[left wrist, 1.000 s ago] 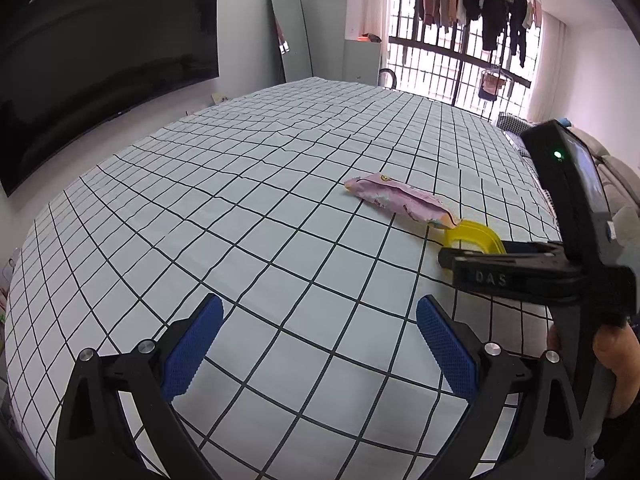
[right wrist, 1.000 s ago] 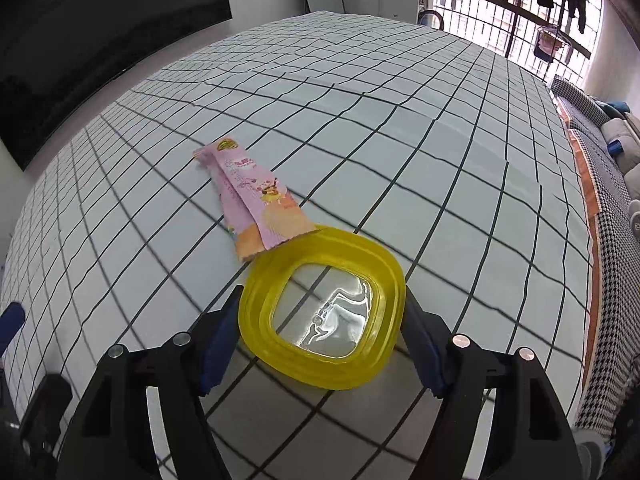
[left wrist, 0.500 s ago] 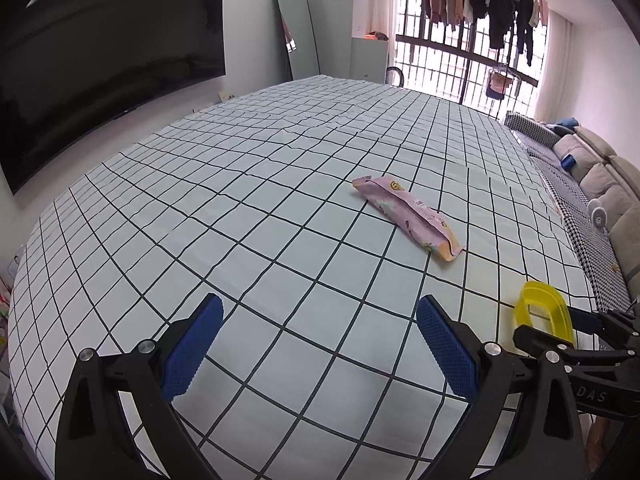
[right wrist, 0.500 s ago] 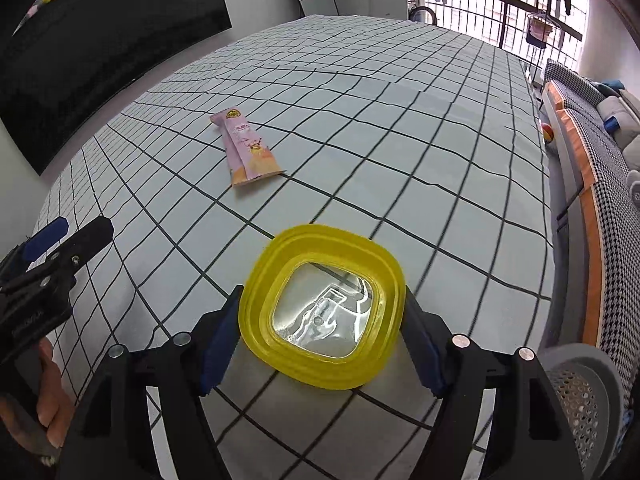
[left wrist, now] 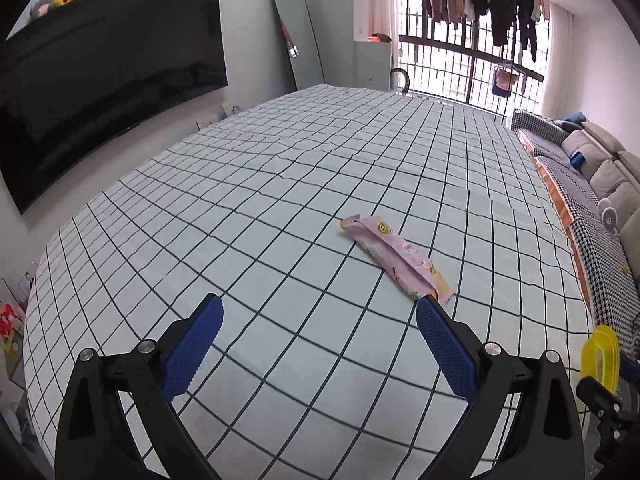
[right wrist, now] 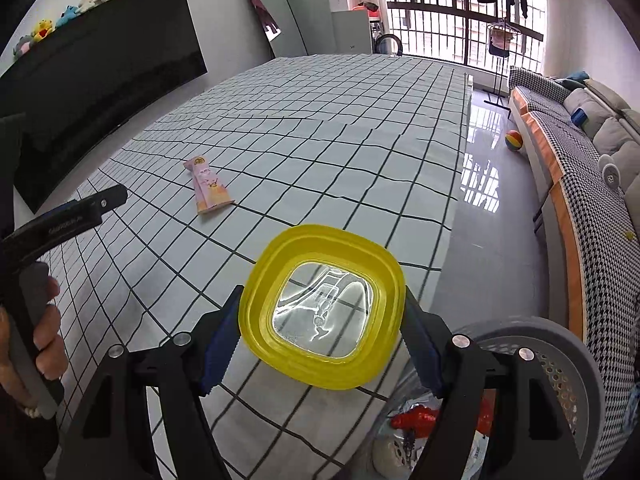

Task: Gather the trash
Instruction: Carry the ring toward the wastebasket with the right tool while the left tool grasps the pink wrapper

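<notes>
A person stands at a wide surface under a checked sheet, a gripper in each hand. The right gripper is clamped on a yellow lid with a clear centre, one blue pad on each side, held just over the sheet's near edge. Below it to the right stands a grey perforated bin; only the right view shows it, cut off by the frame, with red and white rubbish inside too blurred to name.

The left gripper has its jaws wide apart with nothing between them, hovering above the sheet. Just beyond its right pad lies a pink wrapper, flat on the sheet. It carries a round yellow mark and cartoon printing; no words can be read. In the right view the wrapper lies well apart from the lid, and the left gripper's arm shows raised lettering too small to read, with the hand on its handle.

The left view catches only the lid's edge at far right.
</notes>
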Action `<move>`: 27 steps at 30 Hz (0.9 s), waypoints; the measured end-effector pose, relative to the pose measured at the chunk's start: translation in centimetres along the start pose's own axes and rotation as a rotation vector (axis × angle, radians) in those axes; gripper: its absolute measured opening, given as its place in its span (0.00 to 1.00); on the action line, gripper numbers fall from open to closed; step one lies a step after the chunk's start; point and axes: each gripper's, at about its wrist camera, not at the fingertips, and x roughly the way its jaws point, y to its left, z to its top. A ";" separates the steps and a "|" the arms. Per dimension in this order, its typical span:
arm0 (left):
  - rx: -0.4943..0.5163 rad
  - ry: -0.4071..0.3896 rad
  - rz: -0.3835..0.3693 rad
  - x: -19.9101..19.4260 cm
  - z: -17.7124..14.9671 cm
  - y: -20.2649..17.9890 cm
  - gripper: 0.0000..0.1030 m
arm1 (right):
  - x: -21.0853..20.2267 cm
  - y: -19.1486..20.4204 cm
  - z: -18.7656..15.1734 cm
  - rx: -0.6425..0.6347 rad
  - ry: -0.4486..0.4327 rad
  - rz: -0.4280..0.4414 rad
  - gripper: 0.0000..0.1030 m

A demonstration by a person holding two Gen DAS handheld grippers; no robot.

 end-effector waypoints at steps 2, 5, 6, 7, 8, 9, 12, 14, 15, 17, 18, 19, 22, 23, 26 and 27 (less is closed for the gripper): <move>0.004 0.006 0.004 0.7 0.4 -0.7 0.93 | -0.5 -0.7 -0.6 0.009 -0.004 -0.005 0.69; 0.004 0.035 -0.006 2.1 1.0 -2.1 0.93 | -1.4 -1.7 -1.7 0.015 -0.019 -0.033 0.69; 0.008 0.042 -0.006 2.6 1.2 -2.6 0.93 | -1.7 -2.1 -2.0 0.019 -0.023 -0.039 0.69; 0.013 0.048 -0.003 3.0 1.3 -3.1 0.93 | -1.9 -2.4 -2.5 0.026 -0.026 -0.045 0.69; 0.017 0.058 -0.005 3.5 1.5 -3.6 0.93 | -2.2 -2.8 -2.8 0.033 -0.030 -0.051 0.69; 0.019 0.069 -0.007 4.0 1.7 -4.1 0.93 | -2.4 -3.1 -3.1 0.040 -0.032 -0.054 0.69; 0.017 0.096 0.001 5.7 2.1 -5.2 0.93 | -3.2 -4.2 -4.1 0.063 -0.036 -0.055 0.69; 0.020 0.108 0.023 6.7 2.3 -5.7 0.93 | -3.7 -4.7 -4.7 0.080 -0.039 -0.049 0.69; 0.017 0.118 0.031 7.3 2.3 -5.8 0.93 | -3.9 -4.9 -4.9 0.088 -0.040 -0.045 0.69; -0.005 0.140 0.032 8.2 2.5 -5.7 0.93 | -4.2 -5.1 -5.4 0.102 -0.040 -0.037 0.69; -0.017 0.149 0.035 8.6 2.6 -5.6 0.93 | -4.4 -5.3 -5.6 0.106 -0.042 -0.037 0.69; -0.025 0.157 0.038 9.0 2.6 -5.6 0.93 | -4.5 -5.4 -5.8 0.109 -0.044 -0.039 0.69; -0.025 0.176 0.045 9.9 2.7 -5.8 0.92 | -4.8 -5.8 -6.2 0.123 -0.044 -0.037 0.69; -0.024 0.180 0.046 10.1 2.7 -5.8 0.89 | -4.8 -5.9 -6.3 0.127 -0.044 -0.035 0.69; -0.032 0.206 0.038 10.8 2.6 -5.9 0.71 | -4.8 -6.1 -6.2 0.137 -0.042 -0.031 0.69; -0.037 0.215 0.031 11.0 2.5 -5.8 0.67 | -4.9 -6.1 -6.2 0.136 -0.044 -0.033 0.69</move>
